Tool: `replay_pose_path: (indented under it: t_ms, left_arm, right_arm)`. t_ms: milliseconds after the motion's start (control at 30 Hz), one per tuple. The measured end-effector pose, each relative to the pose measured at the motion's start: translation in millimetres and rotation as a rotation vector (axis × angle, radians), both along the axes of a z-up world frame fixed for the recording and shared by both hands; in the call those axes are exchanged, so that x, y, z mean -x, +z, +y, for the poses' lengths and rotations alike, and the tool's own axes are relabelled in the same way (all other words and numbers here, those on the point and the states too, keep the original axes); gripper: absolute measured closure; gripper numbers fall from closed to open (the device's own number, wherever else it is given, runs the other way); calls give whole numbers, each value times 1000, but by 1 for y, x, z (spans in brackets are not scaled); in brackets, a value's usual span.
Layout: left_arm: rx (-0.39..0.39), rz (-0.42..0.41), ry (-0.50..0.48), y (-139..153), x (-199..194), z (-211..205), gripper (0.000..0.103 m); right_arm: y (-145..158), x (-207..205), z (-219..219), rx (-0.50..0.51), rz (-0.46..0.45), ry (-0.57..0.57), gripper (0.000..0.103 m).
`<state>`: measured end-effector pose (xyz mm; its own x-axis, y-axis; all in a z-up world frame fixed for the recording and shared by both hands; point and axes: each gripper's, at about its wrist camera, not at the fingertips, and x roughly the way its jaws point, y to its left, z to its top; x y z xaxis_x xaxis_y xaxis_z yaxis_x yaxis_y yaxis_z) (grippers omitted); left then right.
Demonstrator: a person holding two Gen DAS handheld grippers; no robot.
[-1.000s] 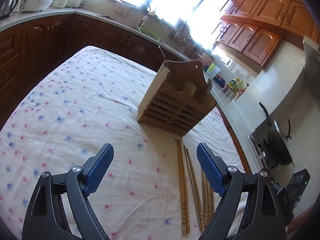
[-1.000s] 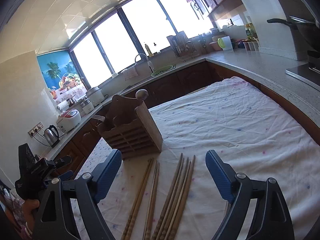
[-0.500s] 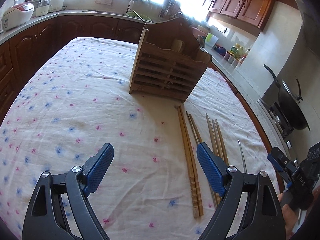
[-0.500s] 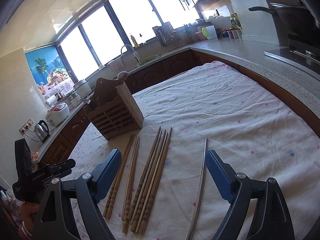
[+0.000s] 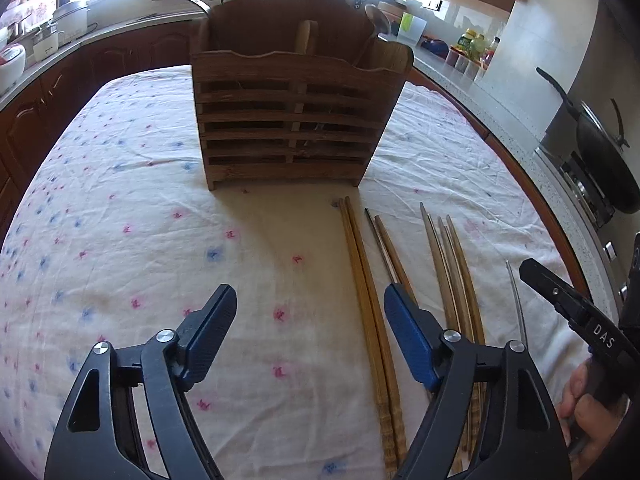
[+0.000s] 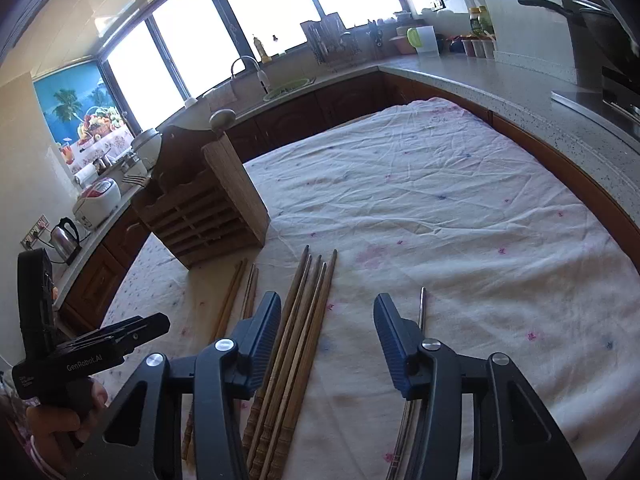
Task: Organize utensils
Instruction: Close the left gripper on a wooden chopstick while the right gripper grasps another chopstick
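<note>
Chopsticks (image 6: 296, 344) lie loose on the flowered tablecloth (image 5: 120, 240), nearest to the tools, in several groups pointing toward the holder. The right gripper (image 6: 326, 344) hovers above the middle bundle, jaws apart and empty; a metal chopstick (image 6: 421, 304) lies by its right finger. The left gripper (image 5: 308, 340), jaws also apart, hangs over bare cloth beside the leftmost wooden pair (image 5: 366, 304). Beyond stands the slatted wooden holder (image 5: 294, 120), already containing utensils. Step in hand, by judgement: approach before the first pick. The next move calls for lowering, closing on one bundle, and lifting it to a holder compartment.
</note>
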<state>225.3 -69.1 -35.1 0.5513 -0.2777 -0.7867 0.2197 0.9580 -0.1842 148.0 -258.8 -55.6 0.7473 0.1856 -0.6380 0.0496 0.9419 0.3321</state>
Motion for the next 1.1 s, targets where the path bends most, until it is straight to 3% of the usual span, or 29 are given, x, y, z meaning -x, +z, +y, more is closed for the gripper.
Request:
replay_pose_path:
  t_ms: [133,333,633,700,800,967,1033,1100]
  left_arm:
    - [-36,20,-23,-8,-18,-14,36]
    - [-85,53,-58,-23,-37,-29,48]
    - [-123,-10,-93,-23,-35,-27,51]
    - [-143,-1,-100,-24,-35,-24,63]
    - [-223,-37,-109,-24,-28,-31,65]
    - [-214,-29,-142,-22,-18,-34,83]
    - [-209,-31,-165,-22,-5,-29,88]
    - [-201,-28,-189,-21,11,-20,90]
  right_arm:
    - [-16,-20,4,22,66,16,74]
    - [-29,-41,9,43,115,37,78]
    - [-33,-60,23,139,145,75,81]
    - [-33,-60,24,154,146,77,81]
    - [-33,-61,24,155,148,81,81]
    - [-33,-60,32,212,156,95,82]
    - [-34,-54,31,223,162,103,90]
    - [-34,-45,25,208,165,115,91]
